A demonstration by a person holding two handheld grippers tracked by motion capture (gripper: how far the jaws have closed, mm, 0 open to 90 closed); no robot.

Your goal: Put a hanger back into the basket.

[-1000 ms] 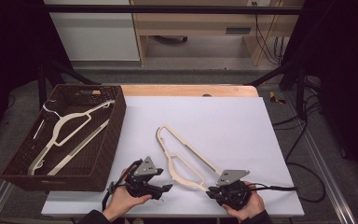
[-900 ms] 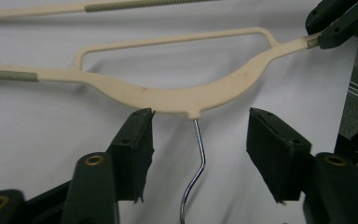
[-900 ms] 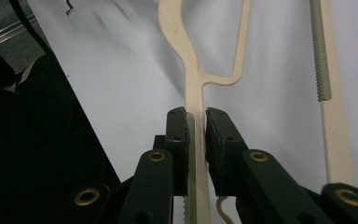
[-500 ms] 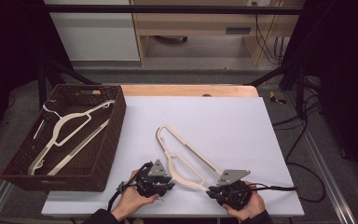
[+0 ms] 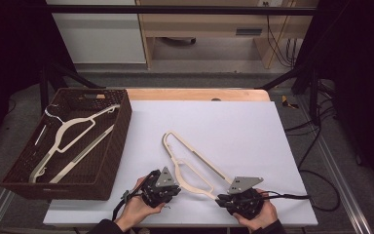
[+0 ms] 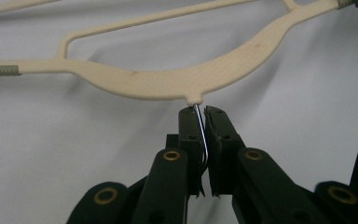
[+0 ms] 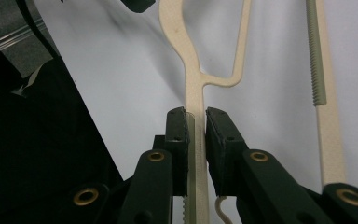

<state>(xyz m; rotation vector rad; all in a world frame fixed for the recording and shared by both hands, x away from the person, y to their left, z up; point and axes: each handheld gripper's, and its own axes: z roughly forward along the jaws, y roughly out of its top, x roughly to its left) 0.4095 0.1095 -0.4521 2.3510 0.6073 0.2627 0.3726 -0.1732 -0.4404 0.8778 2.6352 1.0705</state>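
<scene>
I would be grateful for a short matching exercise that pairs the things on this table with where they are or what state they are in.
Things:
1. left tongs
2. right tongs
3. hanger on the sheet
4. second hanger

States:
a. lies in the brown basket
b. shut on the hanger's arm
c. held at two points
d. just closed on the wire hook

Pairs: 1-d, 2-b, 3-c, 4-a

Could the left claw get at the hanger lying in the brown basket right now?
Probably not yet: the left claw is shut on the table hanger's wire hook. The basket itself is open-topped and close.
</scene>
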